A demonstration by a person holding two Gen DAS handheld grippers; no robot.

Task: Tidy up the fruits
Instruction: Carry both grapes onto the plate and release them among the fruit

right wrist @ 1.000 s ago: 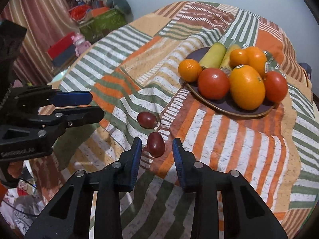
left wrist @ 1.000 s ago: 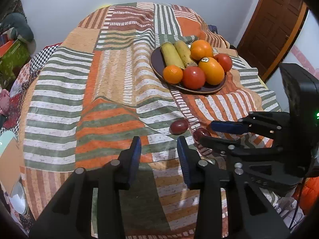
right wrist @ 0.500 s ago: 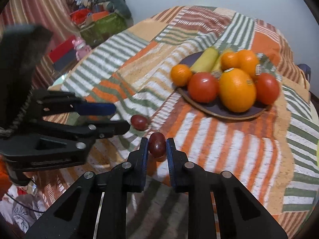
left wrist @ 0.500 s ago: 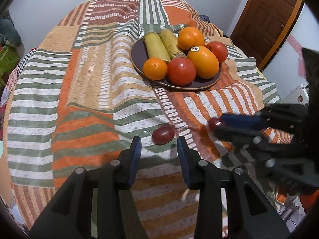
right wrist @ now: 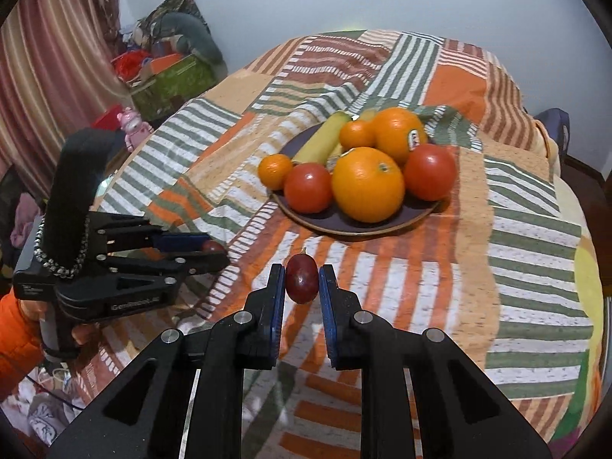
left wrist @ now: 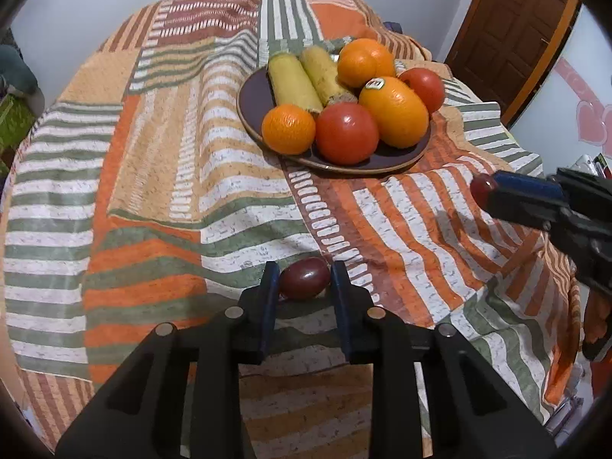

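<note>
Pinching small dark-red oval grapes (right wrist: 301,278) in both black two-finger grippers (right wrist: 301,281) (left wrist: 305,287), risked squashing or dropping them.

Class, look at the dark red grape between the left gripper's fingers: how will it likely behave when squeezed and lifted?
The grape looks smooth and glossy, so it may slip between the pads. Its oval shape suggests it would roll if dropped on the cloth. It is small and probably soft, so a hard squeeze could burst it.
</note>
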